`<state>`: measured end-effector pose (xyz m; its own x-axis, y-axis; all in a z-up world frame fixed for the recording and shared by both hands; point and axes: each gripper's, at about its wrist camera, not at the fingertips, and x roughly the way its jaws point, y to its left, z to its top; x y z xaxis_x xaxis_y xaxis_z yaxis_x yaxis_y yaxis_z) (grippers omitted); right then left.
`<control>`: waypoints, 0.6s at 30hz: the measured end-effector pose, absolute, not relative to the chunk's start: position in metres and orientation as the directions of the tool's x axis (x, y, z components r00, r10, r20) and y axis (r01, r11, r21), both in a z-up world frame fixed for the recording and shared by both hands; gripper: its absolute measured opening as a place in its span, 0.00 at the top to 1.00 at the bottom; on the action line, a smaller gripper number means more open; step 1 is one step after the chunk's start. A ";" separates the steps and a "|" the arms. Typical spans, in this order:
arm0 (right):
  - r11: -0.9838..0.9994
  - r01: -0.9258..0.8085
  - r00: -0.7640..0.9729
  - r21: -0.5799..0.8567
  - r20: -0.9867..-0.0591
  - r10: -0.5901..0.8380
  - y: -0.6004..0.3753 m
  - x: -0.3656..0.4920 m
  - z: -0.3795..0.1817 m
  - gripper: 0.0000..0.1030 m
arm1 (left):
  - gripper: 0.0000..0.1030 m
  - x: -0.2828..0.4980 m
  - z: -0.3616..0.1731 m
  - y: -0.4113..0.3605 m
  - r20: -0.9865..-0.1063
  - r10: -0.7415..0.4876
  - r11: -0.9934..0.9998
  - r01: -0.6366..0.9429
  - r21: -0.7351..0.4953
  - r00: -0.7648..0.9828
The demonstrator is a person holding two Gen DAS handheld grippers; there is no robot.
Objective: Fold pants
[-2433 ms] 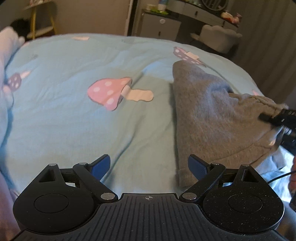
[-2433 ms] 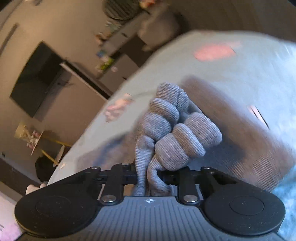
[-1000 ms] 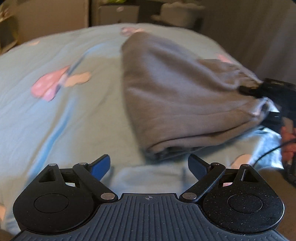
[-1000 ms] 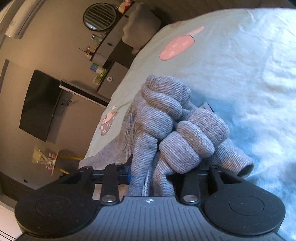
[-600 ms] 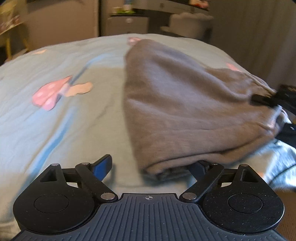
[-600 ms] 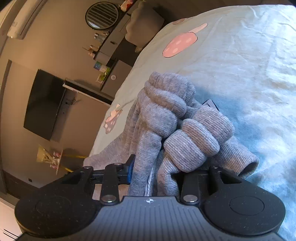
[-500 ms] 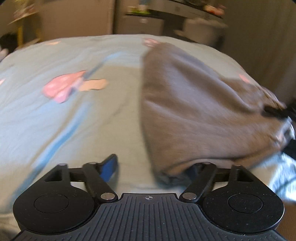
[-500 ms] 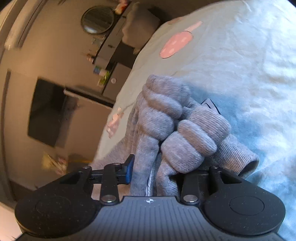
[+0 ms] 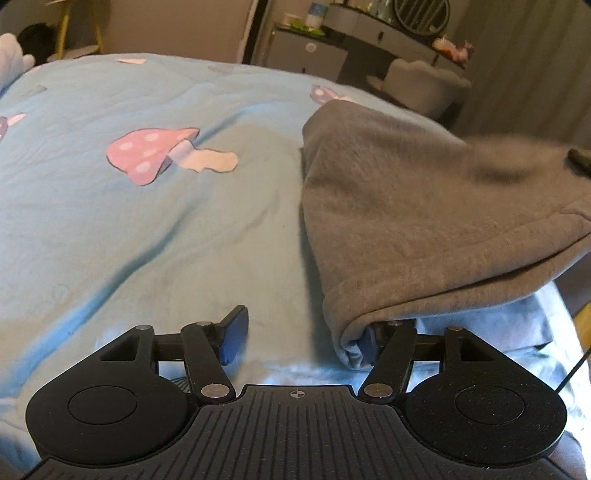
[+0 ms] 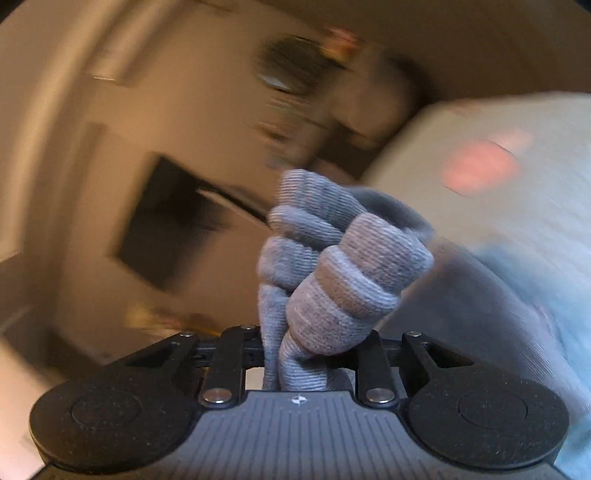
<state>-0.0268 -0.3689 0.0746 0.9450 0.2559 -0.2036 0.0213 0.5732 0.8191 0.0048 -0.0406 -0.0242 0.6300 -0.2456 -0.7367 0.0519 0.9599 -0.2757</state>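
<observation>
Bedspread (image 9: 155, 229) underneath; pants (image 9: 424, 214) corner between closing left tongs (image 9: 301, 338).

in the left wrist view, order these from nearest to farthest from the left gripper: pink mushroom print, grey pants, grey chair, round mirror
1. grey pants: folded corner at the left gripper, against its right finger, jaws closing.
2. pink mushroom print: on the blue quilt, upper left.
3. grey chair: beyond the bed, upper right.
4. round mirror: above the dresser, behind the chair.
</observation>
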 end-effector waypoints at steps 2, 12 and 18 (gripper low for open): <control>0.576 0.022 0.942 0.817 -0.210 0.261 -0.376 -0.029 0.064 0.77 | 0.34 0.005 -0.024 -0.042 -0.737 -0.234 0.964 0.053 -0.261 0.633; 0.638 0.373 0.816 0.673 -0.566 0.120 -0.381 -0.065 0.012 0.47 | 0.33 0.001 -0.019 -0.037 -0.779 -0.224 0.968 0.037 -0.250 0.586; 0.728 0.375 0.821 0.573 -0.570 0.026 -0.368 -0.092 0.035 0.45 | 0.31 -0.020 0.006 -0.043 -0.712 -0.271 0.962 0.150 -0.230 0.647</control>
<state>-0.0924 -0.3675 0.0353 0.8214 0.0256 -0.5698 0.3752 0.7283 0.5735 -0.0203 -0.0427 0.0056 0.6474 -0.2712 -0.7122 0.1497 0.9616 -0.2301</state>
